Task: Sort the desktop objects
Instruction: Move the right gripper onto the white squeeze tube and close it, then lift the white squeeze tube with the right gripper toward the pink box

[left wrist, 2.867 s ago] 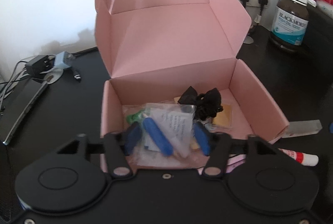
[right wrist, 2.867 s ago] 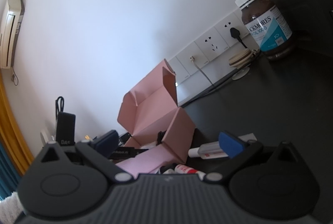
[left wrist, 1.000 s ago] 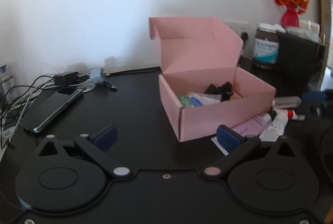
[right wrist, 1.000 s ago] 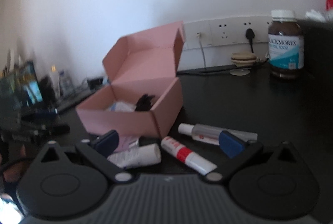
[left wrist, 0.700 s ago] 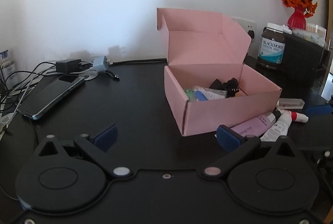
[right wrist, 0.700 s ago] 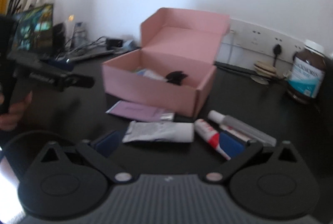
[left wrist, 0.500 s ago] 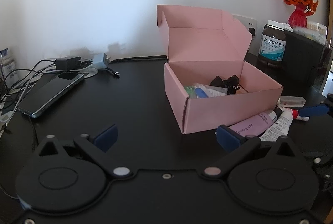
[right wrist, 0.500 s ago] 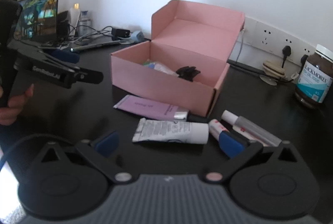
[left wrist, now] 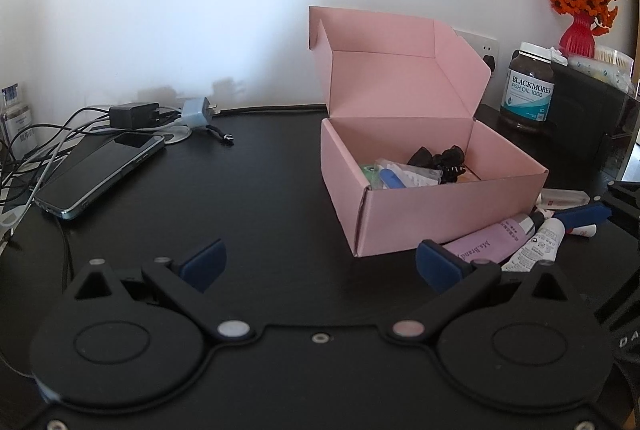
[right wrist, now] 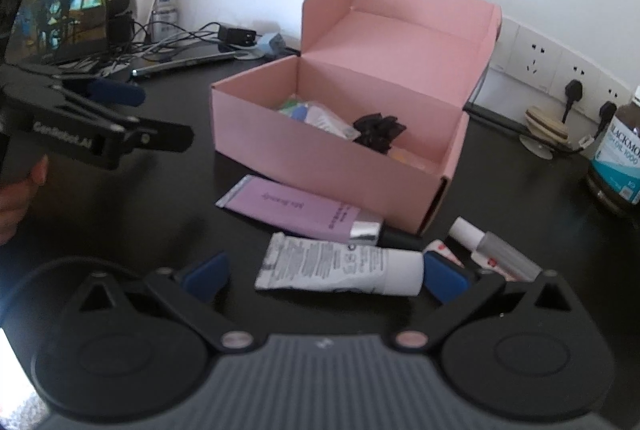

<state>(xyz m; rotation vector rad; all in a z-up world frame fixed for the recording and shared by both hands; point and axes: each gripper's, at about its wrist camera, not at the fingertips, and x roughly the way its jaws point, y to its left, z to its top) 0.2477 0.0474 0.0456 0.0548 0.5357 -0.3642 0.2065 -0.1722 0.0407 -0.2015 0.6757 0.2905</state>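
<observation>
With both sets of fingers spread wide and empty, a person works through sorting loose toiletries into an open pink box (right wrist: pixel 320 154) on a dark surface (left wrist: pixel 248 198). The right gripper (right wrist: pixel 324 276) hovers low over a white tube (right wrist: pixel 340 268) lying just in front of the box, its blue pads straddling the tube's length without yet touching it; picking up this tube appears to be the step in hand. The next move would call for lowering and closing across the tube's soft, flattened body, then lifting it over the box's front wall. A lilac tube (right wrist: pixel 300 212) lies between the white tube and the box, and a red-and-white tube (right wrist: pixel 442 250) and a clear vial (right wrist: pixel 492 244) sit near the box's right corner. The left gripper (left wrist: pixel 320 264) waits well in front of the box. Inside the box lie a black hair clip (right wrist: pixel 378 130) and small packets.
</observation>
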